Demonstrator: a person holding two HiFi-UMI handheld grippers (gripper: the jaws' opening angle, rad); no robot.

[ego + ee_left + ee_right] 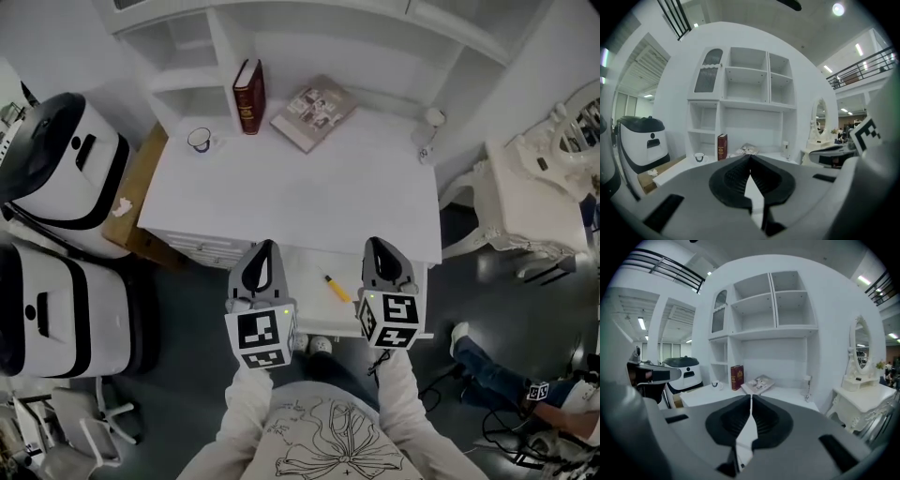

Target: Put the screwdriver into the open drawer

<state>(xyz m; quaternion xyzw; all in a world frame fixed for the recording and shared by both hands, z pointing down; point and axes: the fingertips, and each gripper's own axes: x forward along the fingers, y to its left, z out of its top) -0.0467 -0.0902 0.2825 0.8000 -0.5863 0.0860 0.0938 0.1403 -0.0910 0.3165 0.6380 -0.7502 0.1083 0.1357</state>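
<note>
**Screwdriver lies in the drawer; both grippers empty above it**

The left gripper [750, 165] has its two dark pads pressed together, with nothing between them. The right gripper [750, 401] is the same: pads together, holding nothing. Both point across the room at a slight downward slant rather than into the drawer.

In the head view the two grippers hover above the open drawer [314, 279], one over its left part and one over its right. The yellow screwdriver [336, 288] lies on the drawer's floor between them, slanted, and touched by neither gripper. Beyond the drawer is the white desk [300, 187] it pulls out from. At the far edge of the desk stand a red book [248, 97], a magazine [313, 113] and a cup [199, 140], all well away from the drawer.

The placement looks finished, so the step in hand is judged to be a clean retreat. To do it well, the person would keep both grippers high and closed, away from the drawer's front wall. They should also check that the tool sits wholly inside the drawer's walls, with no end riding on the rim. The drawer itself should not be bumped, since the round handle could roll.
</note>
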